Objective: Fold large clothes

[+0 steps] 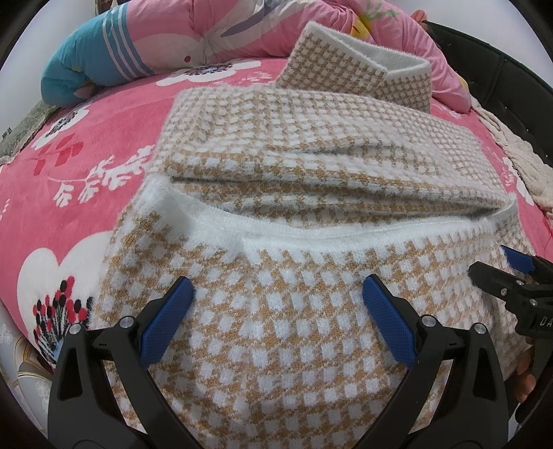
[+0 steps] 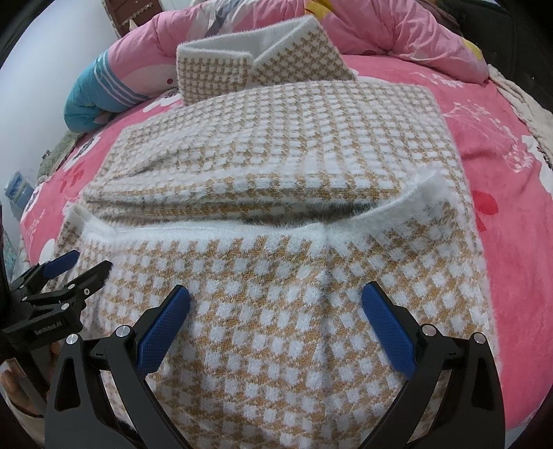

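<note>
A tan-and-white checked knit sweater (image 1: pixel 293 331) lies folded on the bed, its collar (image 1: pixel 359 58) standing up at the far end. A white fuzzy hem band (image 1: pixel 311 229) runs across the middle, where the near part is folded over the far part. My left gripper (image 1: pixel 278 286) hovers open just above the near fold, nothing between its blue pads (image 1: pixel 166 324). My right gripper (image 2: pixel 276 293) is open too, over the same sweater (image 2: pixel 276 345), to the right of the left one. Each shows at the other view's edge: right gripper (image 1: pixel 497 266), left gripper (image 2: pixel 79 264).
The sweater rests on a pink flowered blanket (image 1: pixel 86 172). A bunched pink quilt (image 1: pixel 214 31) and a blue striped pillow (image 1: pixel 93 65) lie along the far side. A cream towel (image 1: pixel 518 159) and a dark padded edge (image 1: pixel 497 79) border the right.
</note>
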